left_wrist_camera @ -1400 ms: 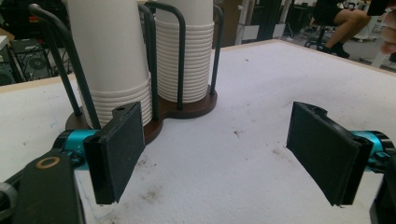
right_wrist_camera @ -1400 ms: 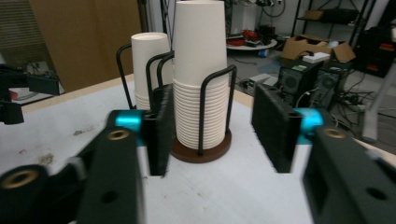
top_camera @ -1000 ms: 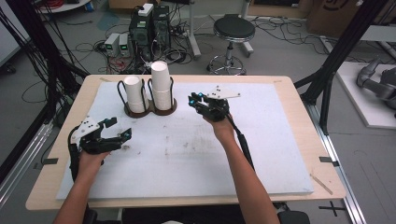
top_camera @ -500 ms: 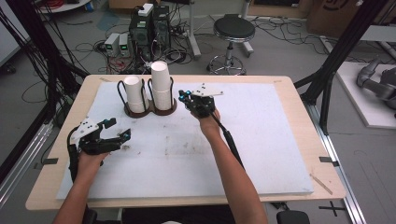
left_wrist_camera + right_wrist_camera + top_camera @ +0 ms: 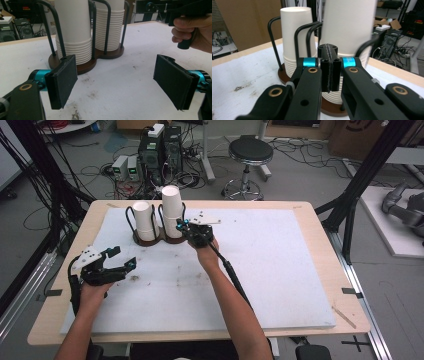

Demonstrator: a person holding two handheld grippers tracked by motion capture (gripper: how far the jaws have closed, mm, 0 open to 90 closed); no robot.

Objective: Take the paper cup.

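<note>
The right tongs point(image 5: 186, 225) hover shut and empty just beside the taller cup stack point(image 5: 171, 212) in the wire holder point(image 5: 150, 239) at the far left of the surface point(image 5: 280, 265); in my judgement they must spread before closing on one cup's rim, squarely, so the stack stays seated. The left tongs point(image 5: 121, 259) hang wide open and empty, well apart. The right tongs' own black pads hide the stack's middle, so individual rims are hard to tell.
</note>
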